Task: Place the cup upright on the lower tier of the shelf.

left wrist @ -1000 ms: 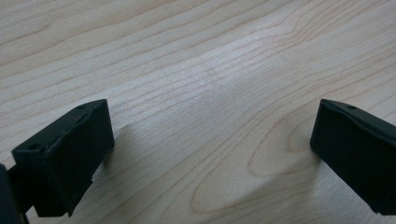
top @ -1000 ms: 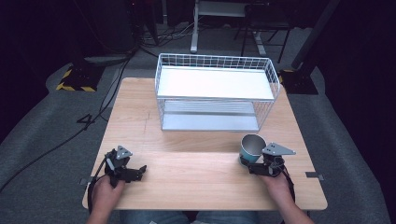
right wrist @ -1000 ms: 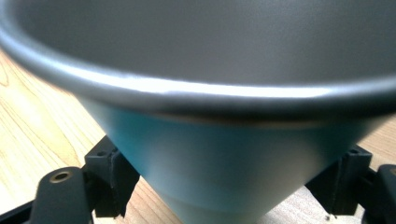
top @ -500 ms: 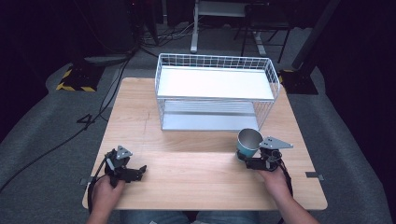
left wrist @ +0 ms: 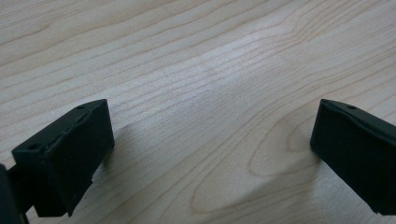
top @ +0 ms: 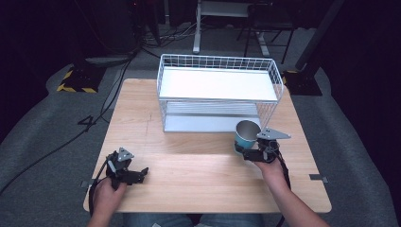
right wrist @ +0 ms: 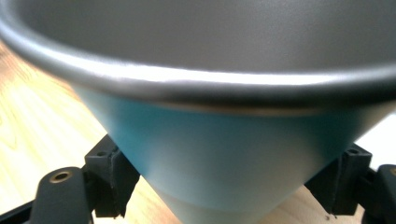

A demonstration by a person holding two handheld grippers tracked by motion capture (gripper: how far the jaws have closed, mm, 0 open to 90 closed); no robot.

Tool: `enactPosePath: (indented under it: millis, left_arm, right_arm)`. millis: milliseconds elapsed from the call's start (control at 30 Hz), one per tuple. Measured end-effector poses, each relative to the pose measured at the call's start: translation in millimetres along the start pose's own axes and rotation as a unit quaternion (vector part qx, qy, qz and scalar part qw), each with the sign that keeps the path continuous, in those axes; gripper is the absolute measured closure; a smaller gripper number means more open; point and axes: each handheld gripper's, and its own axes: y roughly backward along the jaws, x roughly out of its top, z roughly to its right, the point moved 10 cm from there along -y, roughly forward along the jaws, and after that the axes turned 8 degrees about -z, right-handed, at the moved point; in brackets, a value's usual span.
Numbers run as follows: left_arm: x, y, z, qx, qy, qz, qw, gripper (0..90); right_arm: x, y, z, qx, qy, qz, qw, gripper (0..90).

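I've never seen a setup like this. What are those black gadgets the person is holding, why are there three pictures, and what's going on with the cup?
A person sits at a wooden table and holds a hand tool in each hand: a gripper with two black jaws that squeeze together like tongs. One picture comes from a camera above the table. The other two come from small cameras riding on each gripper, looking along its jaws.

The left gripper rests near the table's front edge; its own camera shows the jaws wide apart with bare wood between them. The right gripper is clamped on a blue cup with a grey inside; in its close-up the cup sits squeezed between both jaws. Behind the cup stands a white wire rack with two shelves.
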Motion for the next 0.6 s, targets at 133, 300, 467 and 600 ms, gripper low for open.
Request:
enactPosePath:
  millis: [133, 300, 467, 600]
  left_arm:
    - [0.1, -0.1, 0.1, -0.001, 0.000, -0.001, 1.0000, 0.0]
    - [0.3, -0.2, 0.2, -0.002, 0.001, -0.002, 1.0000, 0.0]
    - [0.5, -0.4, -0.1, 0.000, 0.001, -0.001, 1.0000, 0.0]
    - [0.5, -0.4, -0.1, -0.001, 0.002, -0.001, 1.0000, 0.0]
  right_arm:
    - [9.0, -3.4, -0.3, -0.001, 0.001, 0.002, 1.0000, 22.2]
    - [19.3, -10.3, 0.0, -0.004, -0.001, 0.006, 1.0000, 22.2]
    - [24.6, -19.3, -1.1, -0.004, 0.000, 0.001, 1.0000, 22.2]
    - [29.1, -24.8, -2.4, -0.007, 0.001, 0.000, 1.0000, 22.1]
